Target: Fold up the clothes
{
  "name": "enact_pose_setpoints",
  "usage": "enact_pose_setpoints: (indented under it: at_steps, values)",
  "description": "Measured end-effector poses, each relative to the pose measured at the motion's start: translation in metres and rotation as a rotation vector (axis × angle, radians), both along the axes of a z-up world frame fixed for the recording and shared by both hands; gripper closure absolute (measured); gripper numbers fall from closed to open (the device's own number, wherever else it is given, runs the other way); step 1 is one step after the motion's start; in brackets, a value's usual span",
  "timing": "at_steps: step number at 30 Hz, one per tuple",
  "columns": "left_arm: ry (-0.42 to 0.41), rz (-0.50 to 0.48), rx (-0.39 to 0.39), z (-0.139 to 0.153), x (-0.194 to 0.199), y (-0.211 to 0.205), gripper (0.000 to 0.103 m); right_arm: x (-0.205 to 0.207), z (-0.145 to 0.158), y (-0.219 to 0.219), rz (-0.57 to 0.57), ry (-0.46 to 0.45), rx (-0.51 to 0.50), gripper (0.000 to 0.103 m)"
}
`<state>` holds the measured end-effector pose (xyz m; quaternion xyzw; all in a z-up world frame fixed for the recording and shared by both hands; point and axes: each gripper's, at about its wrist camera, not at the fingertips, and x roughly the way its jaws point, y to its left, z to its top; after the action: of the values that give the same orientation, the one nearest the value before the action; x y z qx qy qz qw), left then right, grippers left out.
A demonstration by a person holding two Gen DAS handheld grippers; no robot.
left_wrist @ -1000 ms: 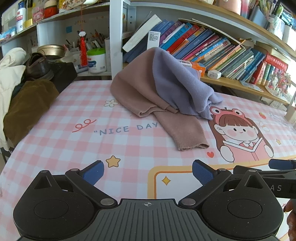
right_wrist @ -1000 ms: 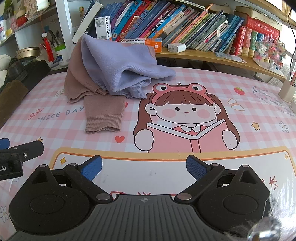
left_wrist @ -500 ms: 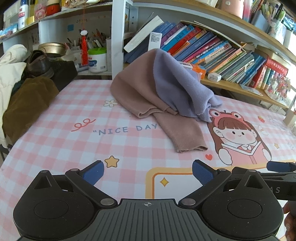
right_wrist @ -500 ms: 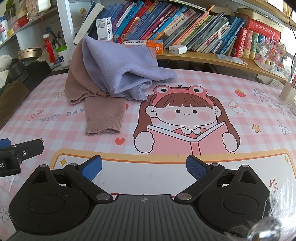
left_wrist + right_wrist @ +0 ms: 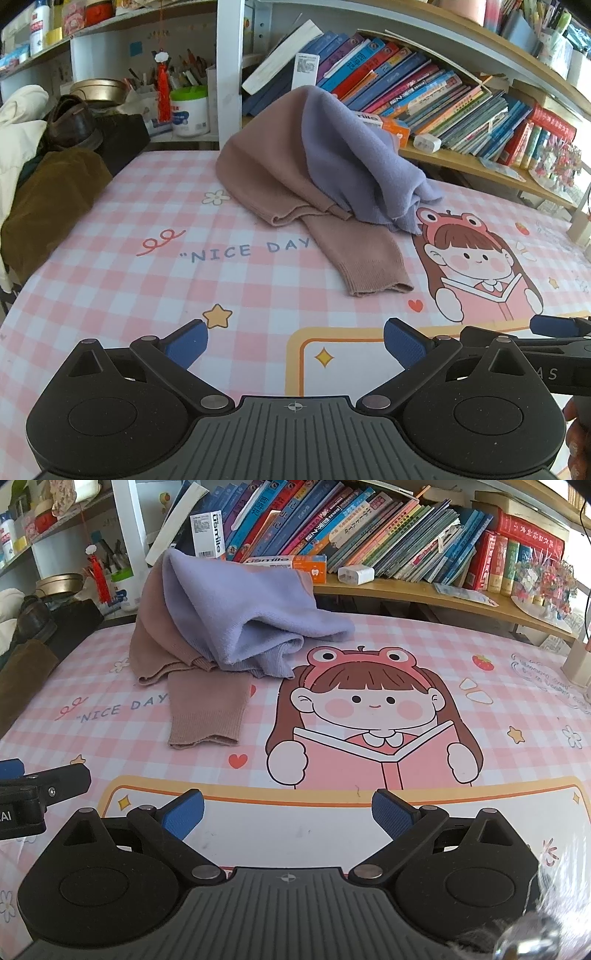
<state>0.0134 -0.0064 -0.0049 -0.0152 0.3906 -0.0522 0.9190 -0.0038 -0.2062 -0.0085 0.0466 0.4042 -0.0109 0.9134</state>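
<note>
Left wrist view: the left gripper (image 5: pixel 295 341) is hovering low at the bottom centre of the frame, its blue-padded fingers (image 5: pixel 186 341) spread wide apart and holding nothing. The right gripper (image 5: pixel 554 328) is entering at the lower right edge. A pile of clothes is lying in the upper centre on the pink checked tablecloth (image 5: pixel 147 280): a brown sweater (image 5: pixel 266 173) with one sleeve extending toward the centre of the frame, and a lavender garment (image 5: pixel 354 162) draped over its right side. A row of books (image 5: pixel 424 88) is filling the shelf along the upper right.

Right wrist view: the right gripper (image 5: pixel 288 812) is sitting at the bottom centre, its jaws likewise wide apart and empty, over the cartoon girl (image 5: pixel 369 716) printed on the cloth. The brown sweater (image 5: pixel 207 705) and lavender garment (image 5: pixel 251 613) are resting in the upper left, well apart from both tools. The left gripper (image 5: pixel 37 786) is showing at the left edge.
</note>
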Motion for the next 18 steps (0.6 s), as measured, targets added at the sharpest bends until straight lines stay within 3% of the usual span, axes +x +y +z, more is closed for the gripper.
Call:
enact_pose_setpoints:
  at_steps: [14, 18]
  values:
    - [0.069, -0.079, -0.037, -0.01, 0.003, -0.007, 0.0, -0.001, -0.01, -0.008, -0.009, 0.026, 0.055, 0.005]
    - [0.074, -0.122, -0.024, -0.012, 0.009, -0.015, 0.001, -0.007, -0.009, -0.018, -0.034, -0.007, 0.122, 0.005]
